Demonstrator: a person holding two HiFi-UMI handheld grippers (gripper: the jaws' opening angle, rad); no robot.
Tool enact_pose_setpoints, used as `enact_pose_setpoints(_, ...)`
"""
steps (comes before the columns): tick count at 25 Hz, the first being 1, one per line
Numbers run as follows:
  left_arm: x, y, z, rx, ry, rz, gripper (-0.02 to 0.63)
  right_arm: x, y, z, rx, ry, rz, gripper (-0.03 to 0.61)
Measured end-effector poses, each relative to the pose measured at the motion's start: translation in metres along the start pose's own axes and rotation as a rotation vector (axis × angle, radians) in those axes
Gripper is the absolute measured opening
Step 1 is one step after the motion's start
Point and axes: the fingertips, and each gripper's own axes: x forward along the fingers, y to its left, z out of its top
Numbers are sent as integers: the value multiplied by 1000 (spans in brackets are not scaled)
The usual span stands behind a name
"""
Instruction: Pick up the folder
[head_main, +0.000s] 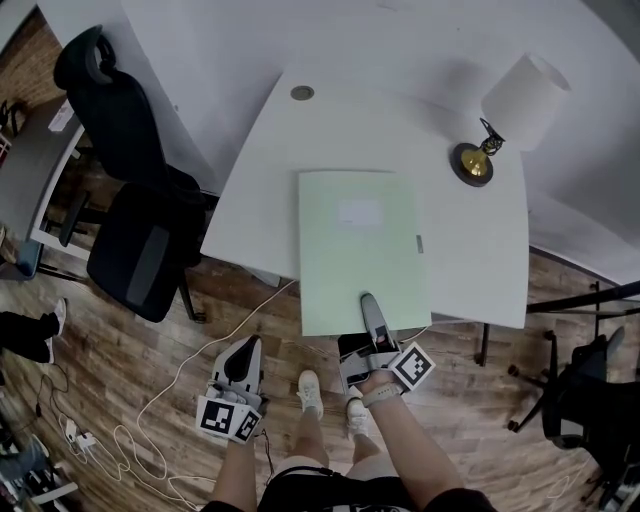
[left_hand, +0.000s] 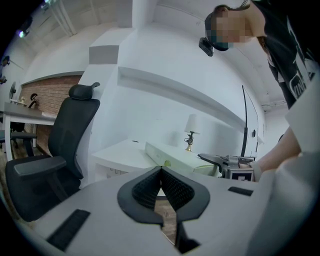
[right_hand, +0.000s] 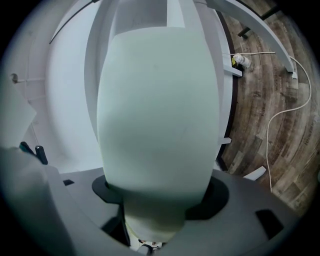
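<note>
Now, right tongs (head_main: 368, 308) spread around folder (head_main: 355, 250) edge overhanging table (head_main: 260, 170), left tongs (head_main: 245, 355) pressed together, over floor (head_main: 150, 350)

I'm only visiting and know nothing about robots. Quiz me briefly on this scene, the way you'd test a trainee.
1. Which thing stands on the desk along with the folder? A) lamp B) mug C) laptop
2. True or false: the left gripper touches the folder.
3. Fill in: the folder's near edge sits between the right gripper's ____.

Key
1. A
2. False: it is off the desk, over the floor.
3. fingers
</note>
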Motion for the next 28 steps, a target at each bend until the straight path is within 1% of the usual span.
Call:
enact_pose_setpoints(3,0,2,2,1,-3,3,14,0,0,-1,-5,8,-7,312)
enact_pose_setpoints(9,0,1,5,2,-8,9,14,-3,2,3,-21,22,-9,301)
enact_pose_setpoints(15,-1,-4,7,3,-17,14,14,-4,15,8,-115,73,-4,293)
enact_pose_setpoints(18,-3,-6,11,5,-24,20,14,-5,21,12,-145,92,4,291)
enact_pose_setpoints(21,-3,-8,17,10,-35,22,14,-7,26,19,-168,96,-5,291)
enact_pose_setpoints(24,-3,-12,24,15,-45,22,14,-10,32,26,-221,105,-22,291)
enact_pose_setpoints(28,-3,-18,36,27,-61,19,14,-14,45,30,-280,132,-16,291)
